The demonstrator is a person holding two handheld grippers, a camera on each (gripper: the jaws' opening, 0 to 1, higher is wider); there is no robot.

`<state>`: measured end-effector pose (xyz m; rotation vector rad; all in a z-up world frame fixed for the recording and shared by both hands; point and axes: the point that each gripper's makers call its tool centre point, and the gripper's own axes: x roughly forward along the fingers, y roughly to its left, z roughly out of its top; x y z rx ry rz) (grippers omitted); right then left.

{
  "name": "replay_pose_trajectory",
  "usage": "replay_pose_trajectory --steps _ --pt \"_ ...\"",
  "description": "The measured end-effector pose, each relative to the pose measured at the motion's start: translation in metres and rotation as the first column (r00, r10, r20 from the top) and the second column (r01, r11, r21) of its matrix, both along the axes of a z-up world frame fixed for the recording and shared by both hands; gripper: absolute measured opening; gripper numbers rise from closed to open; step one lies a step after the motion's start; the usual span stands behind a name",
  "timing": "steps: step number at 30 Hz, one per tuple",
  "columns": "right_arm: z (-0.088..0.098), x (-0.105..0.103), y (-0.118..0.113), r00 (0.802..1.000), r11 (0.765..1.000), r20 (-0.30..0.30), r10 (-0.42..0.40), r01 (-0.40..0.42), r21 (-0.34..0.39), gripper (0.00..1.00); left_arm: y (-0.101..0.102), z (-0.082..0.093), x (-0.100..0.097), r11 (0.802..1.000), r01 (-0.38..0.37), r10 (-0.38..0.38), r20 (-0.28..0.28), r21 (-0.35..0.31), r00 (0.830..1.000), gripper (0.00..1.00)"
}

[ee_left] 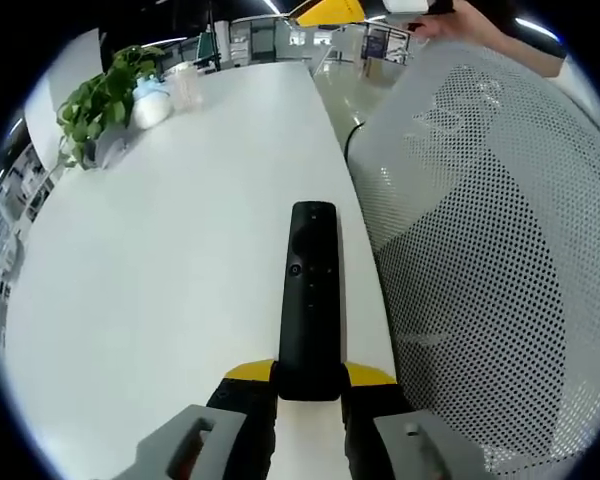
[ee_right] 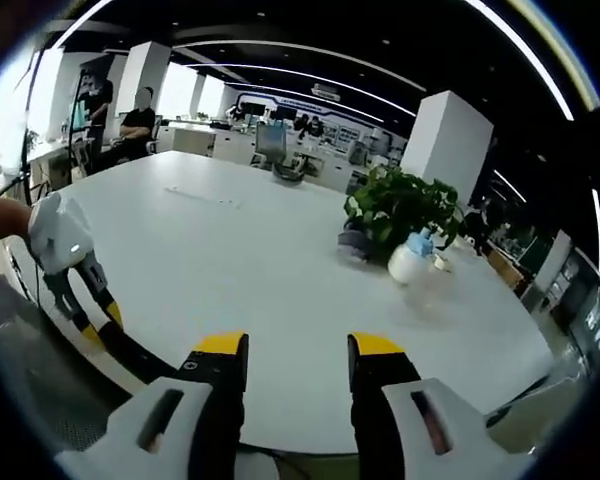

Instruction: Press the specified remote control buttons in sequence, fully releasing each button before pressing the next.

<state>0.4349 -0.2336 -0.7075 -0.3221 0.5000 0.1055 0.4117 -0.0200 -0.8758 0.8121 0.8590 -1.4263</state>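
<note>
**Remote clamped in left gripper above white tabletop**

Left gripper view: Left gripper (ee_left: 308, 388) closed on the near end of a black remote control (ee_left: 311, 300), yellow-tipped jaws pressed against both of its sides. Remote pointing straight away from the gripper, button face up, a round button and a few small ones visible on its far half. Held over the white tabletop (ee_left: 180, 250), close to that tabletop's right edge; whether touching the surface or raised above it, cannot tell. Beyond the same edge, a white mesh chair back (ee_left: 490, 250) with a perforated pattern. At the far left corner of the tabletop, a potted green plant (ee_left: 100, 100), with a pale bottle (ee_left: 152, 103) just beside it.

Right gripper view: Right gripper (ee_right: 298, 362) open, nothing between its yellow-tipped jaws, a clear gap of tabletop (ee_right: 240, 250) showing through. Facing across the tabletop from its near edge. Left gripper (ee_right: 90, 305) entering at the tabletop's left edge, a white body with black and yellow jaws, a hand (ee_right: 0, 222) behind it. Potted plant (ee_right: 400, 205) on the far right part of the tabletop, the pale bottle with a blue cap (ee_right: 412, 258) just in front of it. Far beyond the tabletop, a seated person (ee_right: 130, 125) among desks and white pillars.
</note>
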Motion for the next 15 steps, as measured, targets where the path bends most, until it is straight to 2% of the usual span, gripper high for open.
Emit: replay_pose_trajectory --steps 15 --pt "-0.004 -0.001 0.001 1.000 1.000 -0.021 0.009 -0.009 -0.010 0.41 -0.001 0.000 0.012 0.998 -0.056 0.056 0.020 0.004 0.998 0.24"
